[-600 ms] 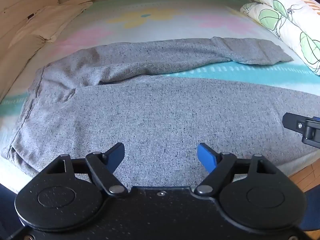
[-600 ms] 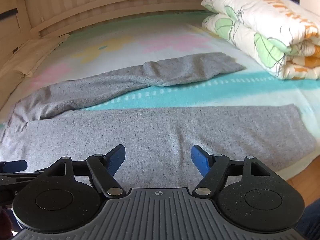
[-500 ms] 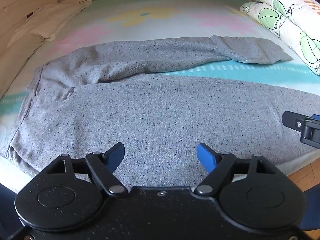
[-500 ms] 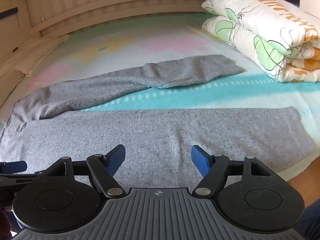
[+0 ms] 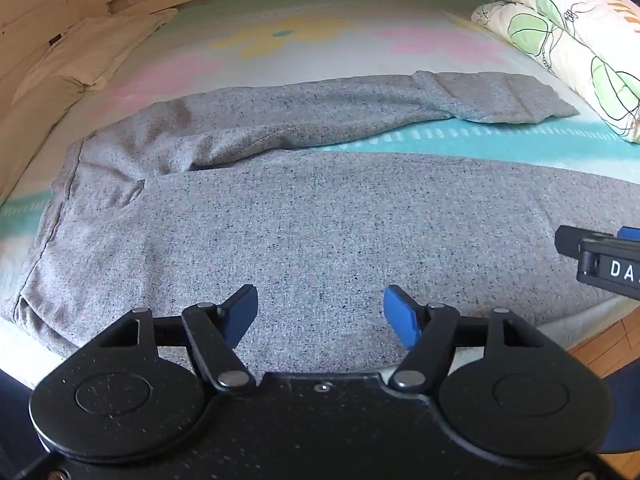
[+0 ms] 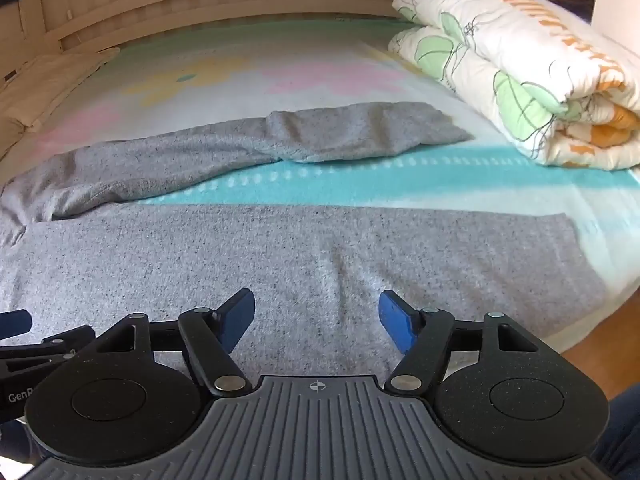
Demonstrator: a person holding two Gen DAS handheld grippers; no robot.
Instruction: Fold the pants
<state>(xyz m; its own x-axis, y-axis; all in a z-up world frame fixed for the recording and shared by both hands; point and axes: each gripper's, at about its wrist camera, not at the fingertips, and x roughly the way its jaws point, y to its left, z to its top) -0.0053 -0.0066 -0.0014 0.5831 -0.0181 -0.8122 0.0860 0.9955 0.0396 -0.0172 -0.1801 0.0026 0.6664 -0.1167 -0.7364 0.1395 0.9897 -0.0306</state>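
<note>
A: Grey pants (image 5: 304, 220) spread flat on the bed (image 5: 320, 32), waistband out at 9 o'clock in the left wrist view, both legs running toward 3 o'clock. Near leg (image 6: 304, 264) lying smooth along the mattress edge; far leg (image 6: 248, 152) splayed off toward 1 o'clock, a teal strip of sheet showing between.

B: So nothing folded yet. Looks like the very start: lining up for the first fold.

A: Agreed. Left gripper (image 5: 318, 314) hanging over the near leg, jaws spread wide, gripping nothing. Right gripper (image 6: 316, 316) the same further down that leg, wide open, empty.

B: Next, probably: dropping onto one leg's edge, pinching at two spots, laying it over the other.

A: Rumpled far leg likely needing a tug straight. Folded quilt (image 6: 520, 80) at 2 o'clock, well clear.
</note>
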